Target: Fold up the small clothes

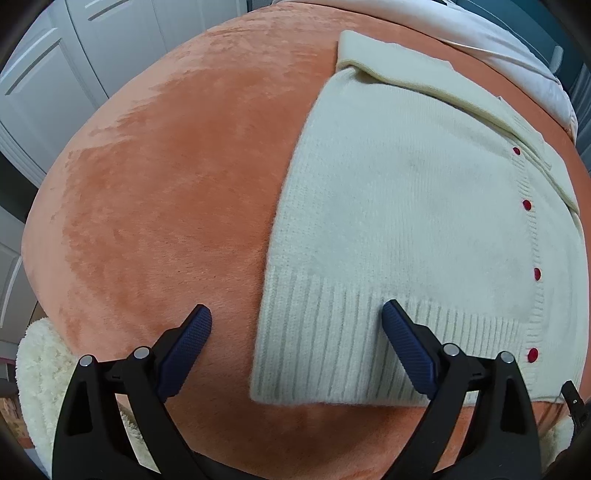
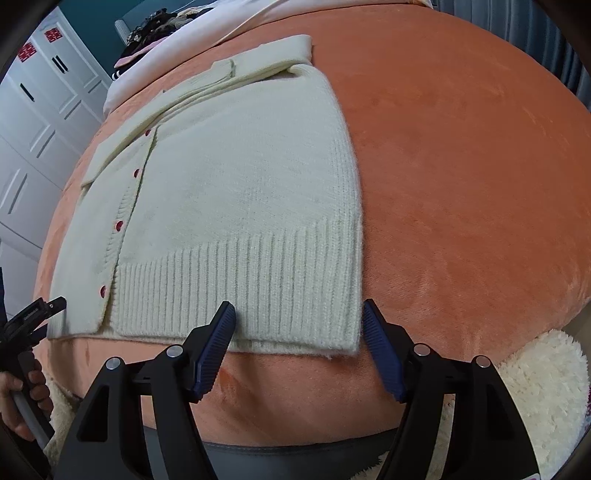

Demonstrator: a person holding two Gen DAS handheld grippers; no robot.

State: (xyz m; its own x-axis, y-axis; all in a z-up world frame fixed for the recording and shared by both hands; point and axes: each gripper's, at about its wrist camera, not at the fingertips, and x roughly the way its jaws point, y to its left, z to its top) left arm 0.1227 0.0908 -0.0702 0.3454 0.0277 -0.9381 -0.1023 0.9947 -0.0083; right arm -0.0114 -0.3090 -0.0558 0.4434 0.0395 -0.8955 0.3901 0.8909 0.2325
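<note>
A cream knitted cardigan (image 1: 406, 206) with red buttons (image 1: 527, 205) lies flat on an orange plush blanket (image 1: 159, 192), sleeves folded across its upper part. In the left wrist view my left gripper (image 1: 295, 312) is open over the hem's lower left corner, one finger above the blanket and the other finger (image 1: 402, 332) above the ribbed hem. In the right wrist view the cardigan (image 2: 240, 192) fills the middle. There my right gripper (image 2: 298, 308) is open and straddles the hem's lower right corner (image 2: 347, 343). Neither pair of pads presses on the knit.
White wardrobe doors (image 1: 40, 96) stand to the left. A fluffy cream rug (image 2: 546, 391) lies below the bed's near edge. White bedding (image 2: 207, 40) and a dark pile of clothes (image 2: 155, 26) lie at the far end. A hand (image 2: 22, 387) holds the other tool at the left edge.
</note>
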